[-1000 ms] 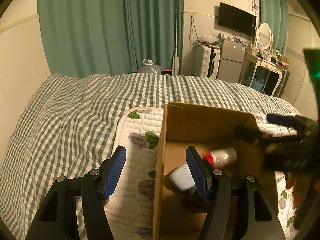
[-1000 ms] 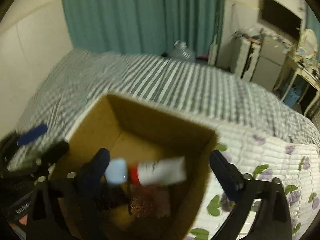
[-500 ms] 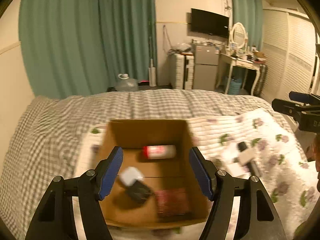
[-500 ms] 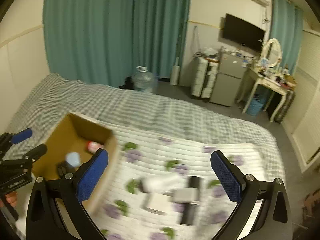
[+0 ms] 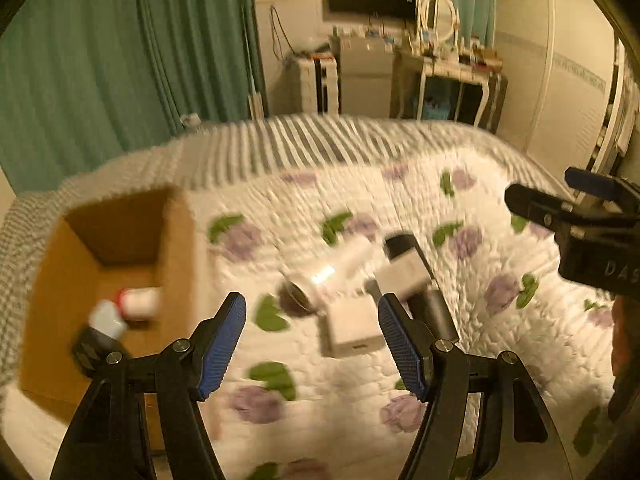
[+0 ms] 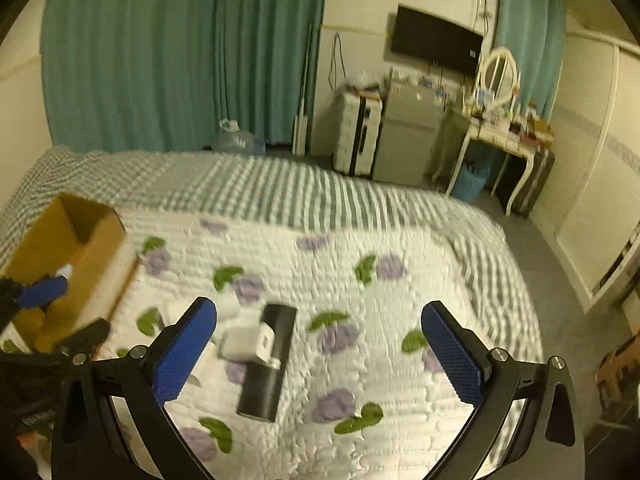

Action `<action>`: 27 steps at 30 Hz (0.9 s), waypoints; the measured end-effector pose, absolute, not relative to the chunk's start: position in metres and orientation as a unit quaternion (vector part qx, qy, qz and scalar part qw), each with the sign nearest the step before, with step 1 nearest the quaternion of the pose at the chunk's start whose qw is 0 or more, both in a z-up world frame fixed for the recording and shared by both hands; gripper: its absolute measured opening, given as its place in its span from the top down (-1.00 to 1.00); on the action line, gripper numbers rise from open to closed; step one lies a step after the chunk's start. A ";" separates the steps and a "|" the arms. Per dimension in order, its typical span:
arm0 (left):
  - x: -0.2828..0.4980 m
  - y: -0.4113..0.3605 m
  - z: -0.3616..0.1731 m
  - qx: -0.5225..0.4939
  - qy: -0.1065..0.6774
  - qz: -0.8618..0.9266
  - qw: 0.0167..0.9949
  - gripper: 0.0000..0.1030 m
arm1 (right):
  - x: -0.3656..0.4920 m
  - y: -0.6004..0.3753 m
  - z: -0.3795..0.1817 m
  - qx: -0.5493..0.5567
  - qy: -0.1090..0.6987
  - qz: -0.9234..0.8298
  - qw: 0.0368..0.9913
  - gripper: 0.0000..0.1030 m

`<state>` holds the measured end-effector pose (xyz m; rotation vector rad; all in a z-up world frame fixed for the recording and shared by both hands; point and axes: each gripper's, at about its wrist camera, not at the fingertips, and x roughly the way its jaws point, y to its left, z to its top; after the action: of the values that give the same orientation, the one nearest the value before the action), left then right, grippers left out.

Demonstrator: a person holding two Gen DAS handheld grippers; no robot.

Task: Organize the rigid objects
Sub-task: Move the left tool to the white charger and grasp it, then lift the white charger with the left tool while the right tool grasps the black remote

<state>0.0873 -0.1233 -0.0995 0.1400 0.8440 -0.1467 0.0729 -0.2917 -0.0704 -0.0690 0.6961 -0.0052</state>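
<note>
Loose items — black cylinder (image 6: 267, 364), white box (image 5: 352, 330), white bottle (image 5: 332, 274) — clustered on floral quilt (image 6: 400, 300), well apart from cardboard box (image 5: 80, 264); left gripper (image 5: 312, 344) and right gripper (image 6: 318, 350) released, empty; advice: take one piece at a time, centre pads before closing

Open floral quilt (image 6: 400, 312) fills the centre and right of the right wrist frame, free for passage. At lower centre left a black cylinder (image 6: 268, 364) and white boxes (image 6: 246, 342), seemingly touching through blur, block the way; the cardboard box (image 6: 100, 256) walls the left edge.
</note>
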 end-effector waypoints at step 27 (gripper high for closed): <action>0.124 -0.150 -0.194 0.061 0.464 -0.093 0.879 -0.02 | 0.097 -0.299 -0.120 -0.017 0.412 0.008 0.911 -0.97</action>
<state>0.1242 -0.1498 -0.1943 0.1276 0.9666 -0.1945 0.0973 -0.2987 -0.1196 -0.0345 0.8499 0.0164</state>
